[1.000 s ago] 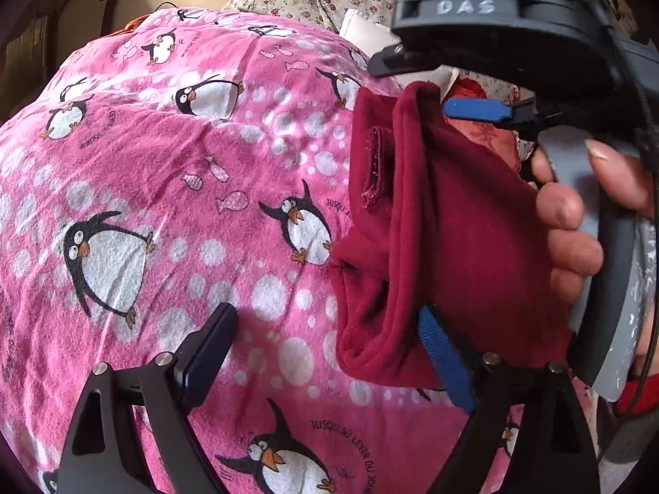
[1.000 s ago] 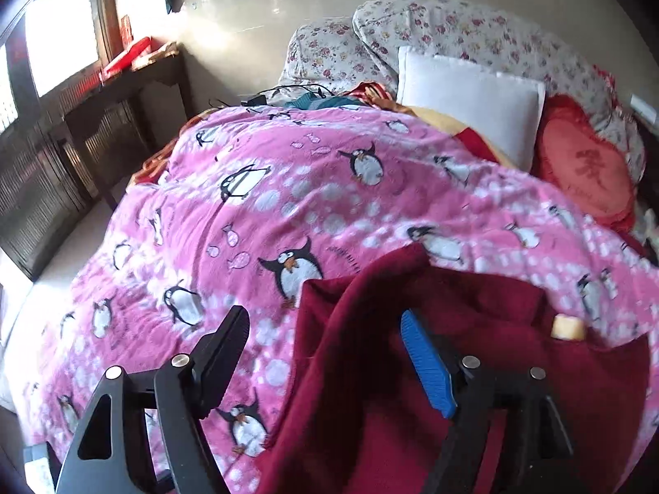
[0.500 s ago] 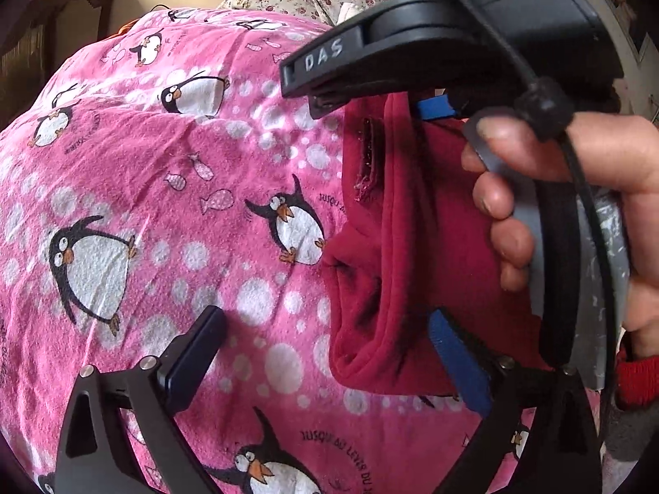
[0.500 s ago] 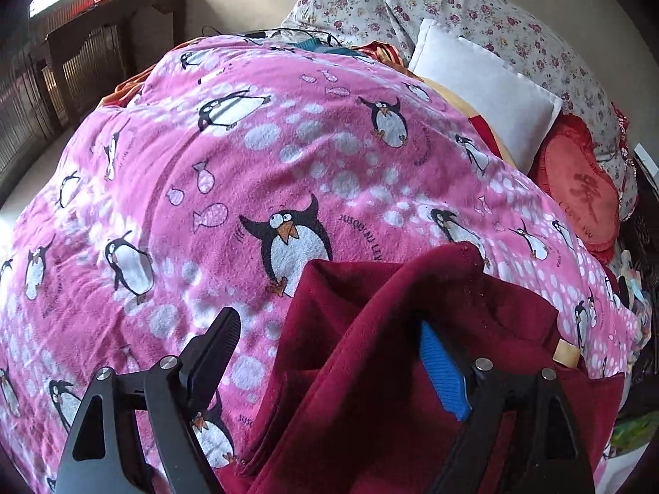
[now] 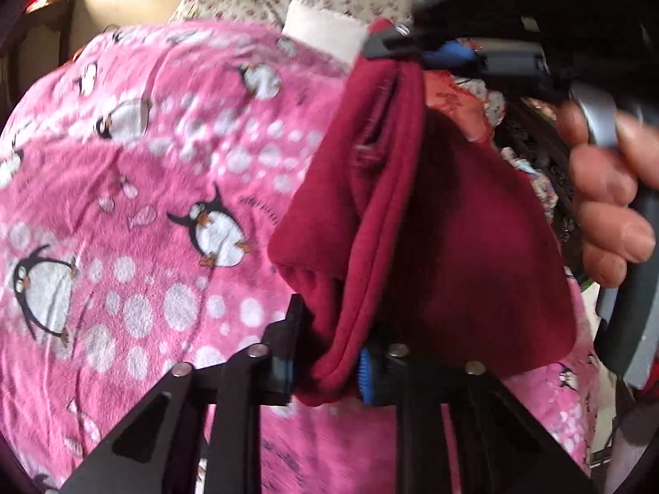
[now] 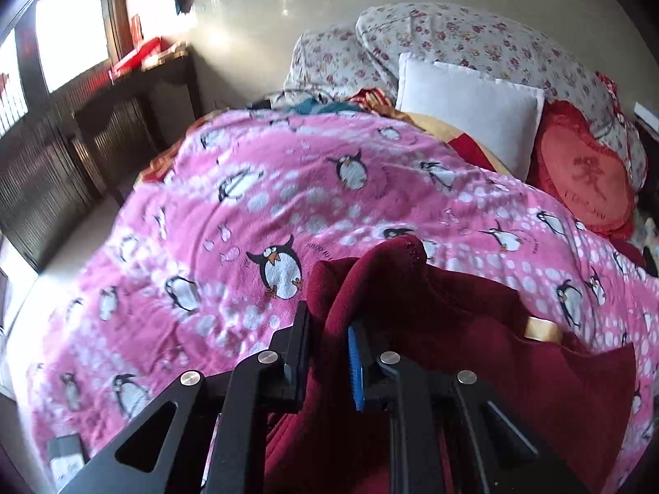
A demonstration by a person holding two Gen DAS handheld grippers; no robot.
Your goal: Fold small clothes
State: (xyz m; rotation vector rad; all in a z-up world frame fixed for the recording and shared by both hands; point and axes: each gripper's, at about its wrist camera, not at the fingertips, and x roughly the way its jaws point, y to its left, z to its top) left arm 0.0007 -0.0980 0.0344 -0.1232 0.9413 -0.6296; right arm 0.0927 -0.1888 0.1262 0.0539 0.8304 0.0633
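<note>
**Garment strung between both grippers, above the blanket**

Left gripper (image 5: 329,354): fingers narrow, pinching a bunched edge of the dark red garment (image 5: 445,238) at lower centre of the left wrist view. Right gripper (image 6: 329,354): fingers likewise closed on a fold of the same cloth, lower centre of the right wrist view.

Garment hangs clear of the pink penguin blanket (image 5: 144,206). In the left view its long axis runs from lower centre up to upper right, where the right gripper clamps the far end. Neither gripper is nearer; each holds one end. Judgement: the fold depends on bringing those ends together or lowering them evenly.
</note>
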